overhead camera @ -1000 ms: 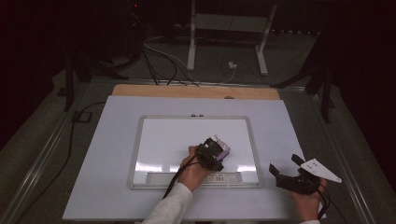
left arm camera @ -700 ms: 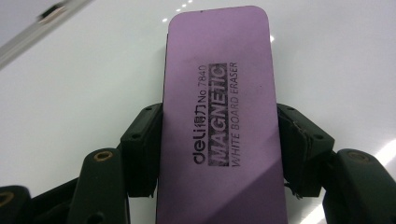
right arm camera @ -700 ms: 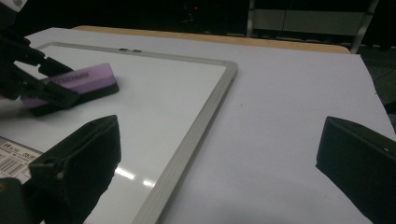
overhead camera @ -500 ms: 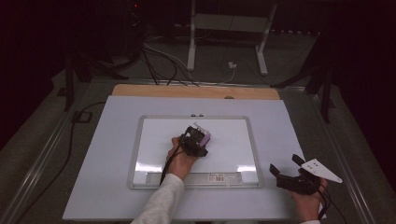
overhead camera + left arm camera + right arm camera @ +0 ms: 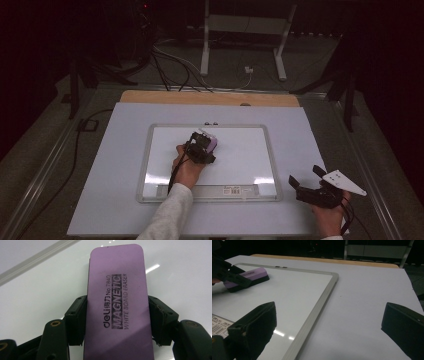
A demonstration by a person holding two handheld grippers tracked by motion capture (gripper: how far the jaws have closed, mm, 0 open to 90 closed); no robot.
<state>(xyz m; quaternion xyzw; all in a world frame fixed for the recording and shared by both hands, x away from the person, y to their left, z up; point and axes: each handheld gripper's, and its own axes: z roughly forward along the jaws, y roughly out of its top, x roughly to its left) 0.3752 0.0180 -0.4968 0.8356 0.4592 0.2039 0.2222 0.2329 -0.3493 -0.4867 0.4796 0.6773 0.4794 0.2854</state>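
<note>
High view: left gripper [image 5: 204,146] clamped on the purple magnetic whiteboard eraser [image 5: 117,302], felt flat on the whiteboard [image 5: 240,150], upper middle. Right gripper [image 5: 306,181] jaws spread, empty, off the board's right edge. Board surface looks clean; wiping probably near done, though I can't confirm

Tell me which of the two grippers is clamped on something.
The left gripper, shut on the purple eraser over the whiteboard; the right gripper is open, empty.
</note>
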